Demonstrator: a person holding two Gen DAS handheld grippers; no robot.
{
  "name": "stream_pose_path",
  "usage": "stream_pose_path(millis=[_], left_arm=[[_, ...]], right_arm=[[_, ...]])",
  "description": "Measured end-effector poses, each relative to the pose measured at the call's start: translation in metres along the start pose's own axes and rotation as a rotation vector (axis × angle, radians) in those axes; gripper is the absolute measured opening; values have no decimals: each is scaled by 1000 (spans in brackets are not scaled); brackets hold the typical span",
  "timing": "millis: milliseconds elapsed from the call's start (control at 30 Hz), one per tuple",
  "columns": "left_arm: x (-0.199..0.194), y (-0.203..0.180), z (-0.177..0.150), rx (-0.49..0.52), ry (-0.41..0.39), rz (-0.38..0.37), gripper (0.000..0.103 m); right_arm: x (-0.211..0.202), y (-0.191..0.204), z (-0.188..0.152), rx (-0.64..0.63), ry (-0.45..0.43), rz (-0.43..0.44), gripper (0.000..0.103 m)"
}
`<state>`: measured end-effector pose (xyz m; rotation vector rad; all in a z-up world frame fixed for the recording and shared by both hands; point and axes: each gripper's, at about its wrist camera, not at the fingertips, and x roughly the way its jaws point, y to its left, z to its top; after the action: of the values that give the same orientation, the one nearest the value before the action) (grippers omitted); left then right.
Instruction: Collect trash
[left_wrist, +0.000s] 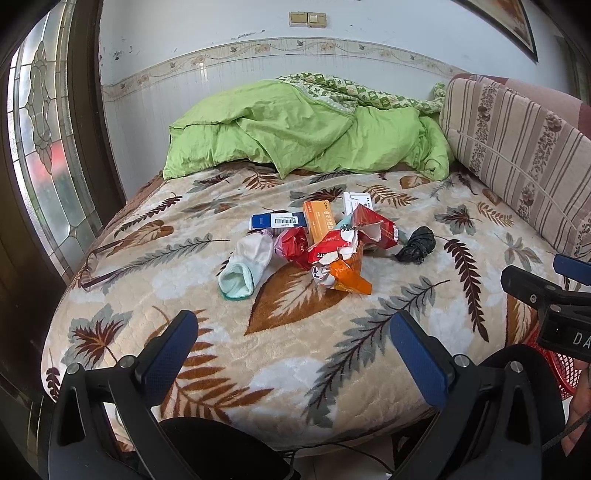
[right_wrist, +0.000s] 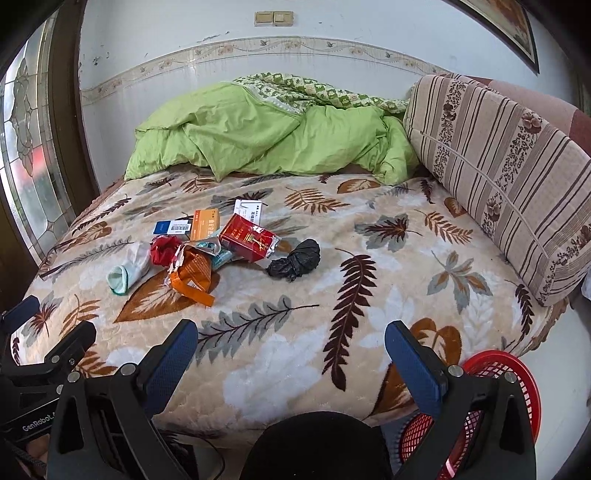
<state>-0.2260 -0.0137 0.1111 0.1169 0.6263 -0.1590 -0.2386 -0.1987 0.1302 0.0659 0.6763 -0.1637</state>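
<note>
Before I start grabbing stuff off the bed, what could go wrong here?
1. The sock lies touching the red wrapper, so it might get binned as trash.
2. The torn orange packet is open and may spill if lifted.
3. The red basket sits low beside the bed, so drops could miss.

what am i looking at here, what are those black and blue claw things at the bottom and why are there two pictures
Each picture comes from a camera mounted on a hand-held gripper, a two-finger tool that a person carries, one per hand. The left hand-held gripper fills the bottom of the left wrist view, the right hand-held gripper the bottom of the right wrist view. Both are open and hold nothing. Ahead is a bed with a leaf-print blanket. On it lies a pile of trash: a red carton, an orange wrapper, small boxes, a black bag, also a pale sock. A red mesh basket stands beside the bed.
</note>
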Motion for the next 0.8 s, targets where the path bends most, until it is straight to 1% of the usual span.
stream_pose_path(millis=[800], left_arm=[[2, -2, -2, 2, 8, 1, 103]], right_arm=[[2, -1, 0, 3, 8, 2, 102]])
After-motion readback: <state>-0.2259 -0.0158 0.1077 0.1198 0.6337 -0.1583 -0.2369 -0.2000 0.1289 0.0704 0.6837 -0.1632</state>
